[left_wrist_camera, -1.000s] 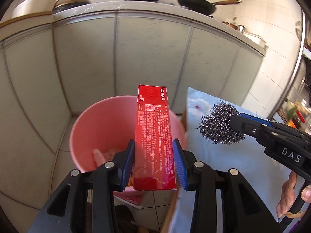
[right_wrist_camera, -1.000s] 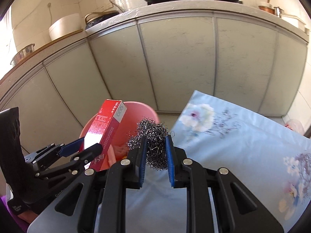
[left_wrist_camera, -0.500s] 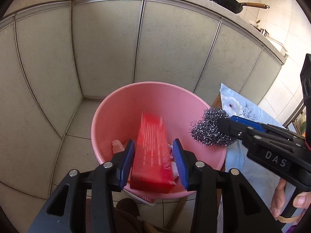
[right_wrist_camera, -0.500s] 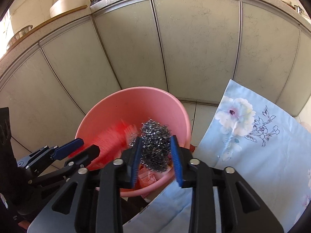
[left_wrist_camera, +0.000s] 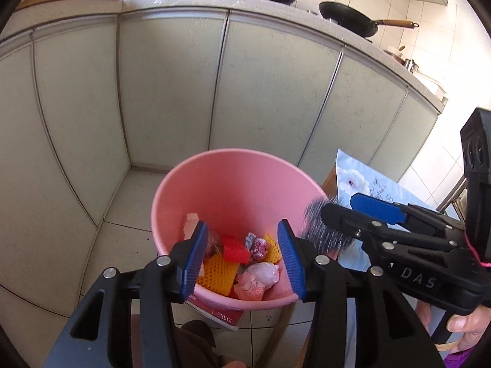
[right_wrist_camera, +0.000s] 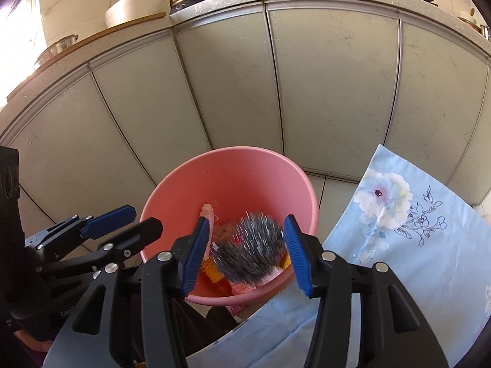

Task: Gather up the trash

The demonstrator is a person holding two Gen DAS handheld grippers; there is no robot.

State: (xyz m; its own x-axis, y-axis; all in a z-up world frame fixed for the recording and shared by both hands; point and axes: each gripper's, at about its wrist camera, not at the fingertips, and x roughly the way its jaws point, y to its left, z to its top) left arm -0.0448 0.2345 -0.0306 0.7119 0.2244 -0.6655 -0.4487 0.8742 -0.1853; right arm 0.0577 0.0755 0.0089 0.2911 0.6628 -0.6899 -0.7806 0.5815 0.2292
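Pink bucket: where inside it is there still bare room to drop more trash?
The pink bucket is bare along its far wall and left side. The near bottom is crowded: yellow foam nets, wrappers and the blurred steel scourer between the open jaws.

"DAS" on right gripper (left_wrist_camera: 362, 214) body; other print too blurry.

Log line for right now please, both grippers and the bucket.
left gripper: jaws open, empty | right gripper: jaws just opening, steel wool blurred between them, over pink bucket | red box inside

steel wool (right_wrist_camera: 249, 247): motion-blurred; booklet (left_wrist_camera: 219, 314): mostly hidden under pink bucket (left_wrist_camera: 236, 181)
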